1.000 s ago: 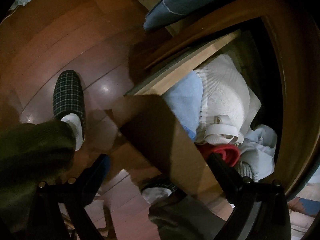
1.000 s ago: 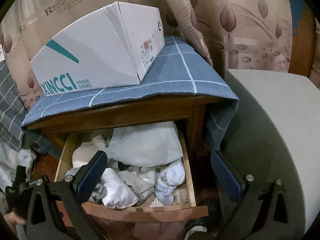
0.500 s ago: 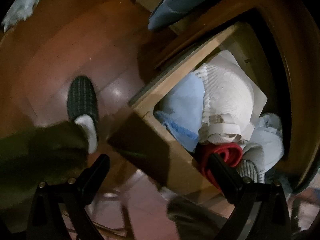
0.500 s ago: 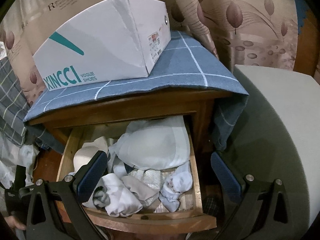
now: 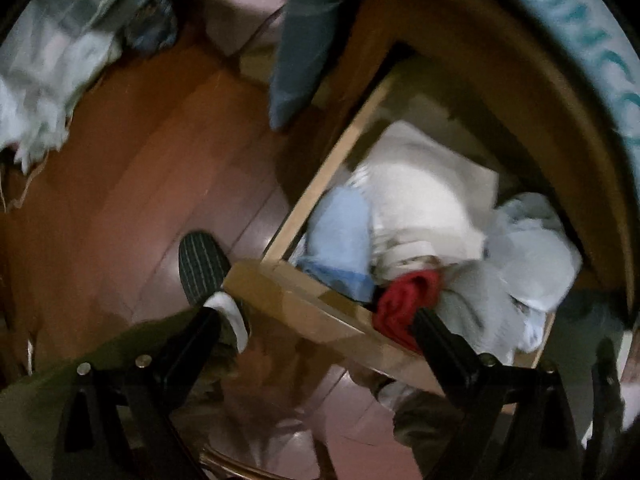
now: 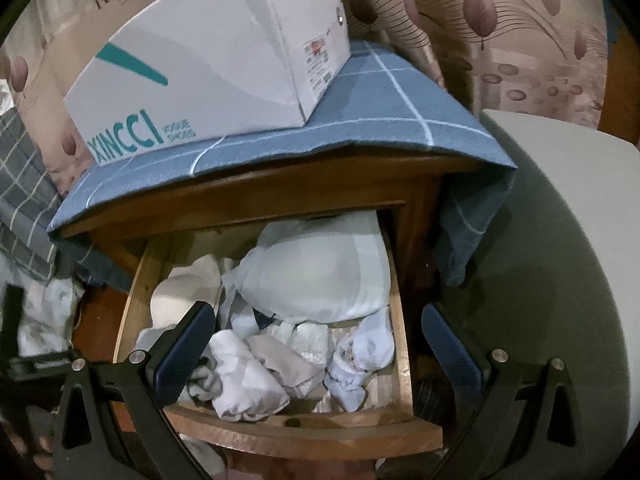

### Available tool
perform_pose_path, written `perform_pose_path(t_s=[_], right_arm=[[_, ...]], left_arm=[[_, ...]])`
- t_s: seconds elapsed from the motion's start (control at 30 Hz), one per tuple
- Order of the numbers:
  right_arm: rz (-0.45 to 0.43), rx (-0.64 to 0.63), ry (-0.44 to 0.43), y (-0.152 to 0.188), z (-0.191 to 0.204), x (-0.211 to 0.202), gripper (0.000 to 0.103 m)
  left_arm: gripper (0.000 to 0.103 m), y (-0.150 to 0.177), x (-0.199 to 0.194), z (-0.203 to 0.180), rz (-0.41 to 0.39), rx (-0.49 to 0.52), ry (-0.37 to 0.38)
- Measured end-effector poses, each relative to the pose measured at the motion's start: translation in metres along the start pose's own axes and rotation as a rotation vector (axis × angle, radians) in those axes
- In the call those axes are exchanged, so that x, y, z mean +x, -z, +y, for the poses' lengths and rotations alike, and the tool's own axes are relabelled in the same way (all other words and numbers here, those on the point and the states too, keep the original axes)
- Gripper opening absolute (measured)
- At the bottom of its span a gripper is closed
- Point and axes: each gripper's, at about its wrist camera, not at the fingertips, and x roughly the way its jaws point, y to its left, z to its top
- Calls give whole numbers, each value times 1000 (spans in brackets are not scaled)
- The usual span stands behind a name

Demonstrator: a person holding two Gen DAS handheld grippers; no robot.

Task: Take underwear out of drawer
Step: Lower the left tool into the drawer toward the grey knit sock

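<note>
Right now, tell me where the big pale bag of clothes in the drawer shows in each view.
Left wrist: the pale bag lies right of centre, at the drawer's far end, beyond the red garment.
Right wrist: centre, filling the drawer's back right part.
Shared landmark: the white shoe box, top right edge in the left view.

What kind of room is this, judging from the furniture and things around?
Probably a bedroom at home: a wooden nightstand with its drawer open and full of folded clothes, a shoe box on top, patterned curtains behind, and a wooden floor.
</note>
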Motion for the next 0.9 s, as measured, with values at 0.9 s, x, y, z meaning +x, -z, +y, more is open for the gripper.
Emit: perform_pose_path(t_s=[0.9], right_arm=[[36, 39, 26, 0, -12, 4, 103]], left_arm=[[99, 7, 34, -127, 171, 520, 91]])
